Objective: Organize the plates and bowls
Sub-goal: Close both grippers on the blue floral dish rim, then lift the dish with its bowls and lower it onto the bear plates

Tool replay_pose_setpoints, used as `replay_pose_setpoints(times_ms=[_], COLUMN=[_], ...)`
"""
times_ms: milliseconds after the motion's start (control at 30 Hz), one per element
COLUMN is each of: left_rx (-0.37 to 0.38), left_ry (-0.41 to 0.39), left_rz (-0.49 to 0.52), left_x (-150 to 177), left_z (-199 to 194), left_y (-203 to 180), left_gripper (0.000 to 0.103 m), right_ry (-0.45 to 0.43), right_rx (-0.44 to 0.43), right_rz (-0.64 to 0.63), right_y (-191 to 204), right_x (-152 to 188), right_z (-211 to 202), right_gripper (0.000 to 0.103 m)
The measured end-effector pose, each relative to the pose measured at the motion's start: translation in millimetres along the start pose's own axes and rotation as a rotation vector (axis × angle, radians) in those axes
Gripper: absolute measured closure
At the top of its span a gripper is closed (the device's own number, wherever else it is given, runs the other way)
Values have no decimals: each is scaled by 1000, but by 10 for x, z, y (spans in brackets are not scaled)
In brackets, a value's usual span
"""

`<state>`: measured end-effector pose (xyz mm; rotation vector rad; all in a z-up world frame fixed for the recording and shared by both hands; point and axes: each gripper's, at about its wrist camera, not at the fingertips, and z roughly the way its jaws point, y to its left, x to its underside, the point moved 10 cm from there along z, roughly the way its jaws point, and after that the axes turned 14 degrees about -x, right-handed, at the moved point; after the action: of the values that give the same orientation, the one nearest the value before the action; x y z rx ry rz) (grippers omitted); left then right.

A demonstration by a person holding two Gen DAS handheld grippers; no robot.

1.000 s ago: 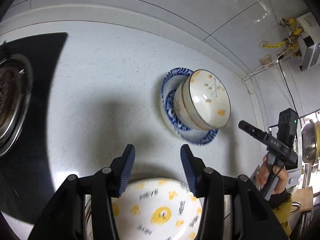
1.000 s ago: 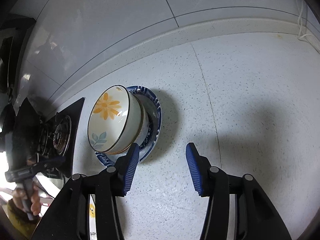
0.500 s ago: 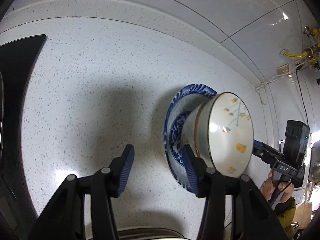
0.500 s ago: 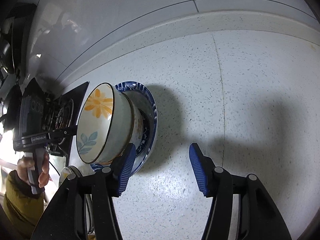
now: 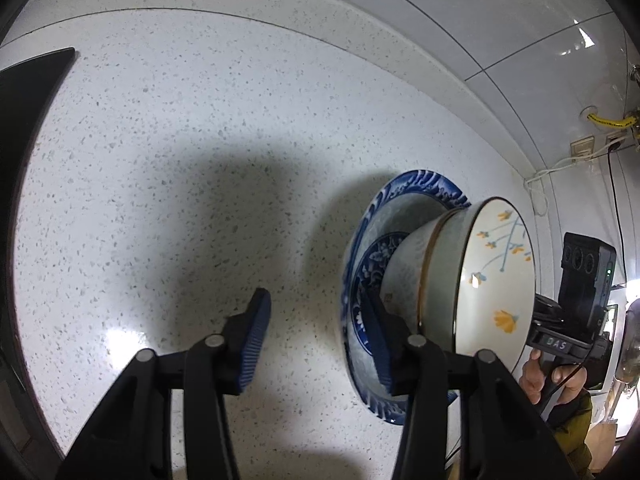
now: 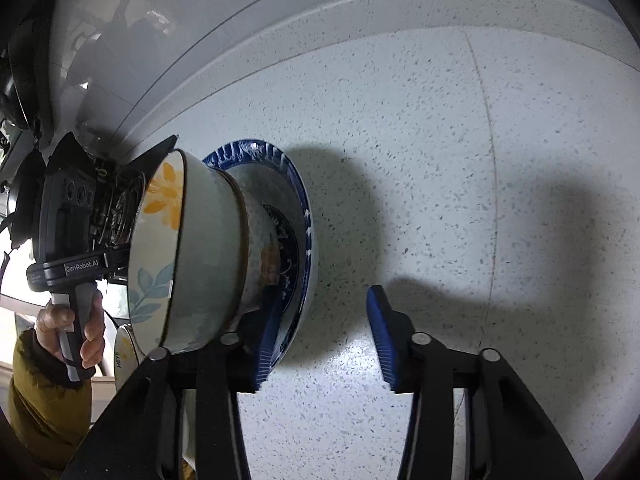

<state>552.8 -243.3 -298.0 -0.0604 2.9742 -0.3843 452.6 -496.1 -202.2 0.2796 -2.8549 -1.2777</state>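
A blue-patterned plate (image 5: 416,188) lies on the speckled white counter with two nested flowered bowls (image 5: 492,280) stacked on it. My left gripper (image 5: 316,340) is open and empty; its right finger reaches over the plate's left rim, beside the bowls. In the right wrist view the plate (image 6: 300,200) and bowls (image 6: 200,248) sit at left. My right gripper (image 6: 324,340) is open and empty; its left finger lies over the plate's right rim, its right finger over bare counter.
A black stove top (image 5: 24,128) lies at the left edge. The tiled wall (image 5: 440,20) runs behind the counter, with sockets and cables (image 5: 580,148) at far right. Another flowered dish (image 6: 124,356) shows low at left.
Both grippers have closed in on the plate from opposite sides and come lower. The flowered dish under my left gripper has dropped out of its view.
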Motion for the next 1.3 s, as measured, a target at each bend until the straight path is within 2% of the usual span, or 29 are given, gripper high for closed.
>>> replay_pose_setpoints(times_ms=[67, 133, 267, 600, 767, 1100, 1300], left_rx=[12, 42, 68, 74, 66, 70, 85], left_ry=[12, 30, 45, 63, 64, 46, 17], left_rz=[0, -1, 17, -53, -58, -63, -67], left_x=[-14, -24, -1, 17, 48, 169, 221], left_z=[33, 73, 120, 131, 88, -103, -321], left_y=[-40, -83, -148, -130, -93, 141, 270], left_gripper=[79, 85, 95, 98, 97, 96, 96], right_ry=[4, 10, 26, 44, 45, 20, 7], right_rx=[-29, -34, -23, 54, 78, 104, 117], right_rz=[7, 7, 24, 75, 92, 80, 49], right_y=[40, 82, 77, 159, 155, 274, 474], right_x=[0, -6, 19, -25, -2, -38, -47], right_z=[26, 47, 59, 260, 286, 327, 297], right_gripper=[80, 89, 90, 91, 92, 92, 92])
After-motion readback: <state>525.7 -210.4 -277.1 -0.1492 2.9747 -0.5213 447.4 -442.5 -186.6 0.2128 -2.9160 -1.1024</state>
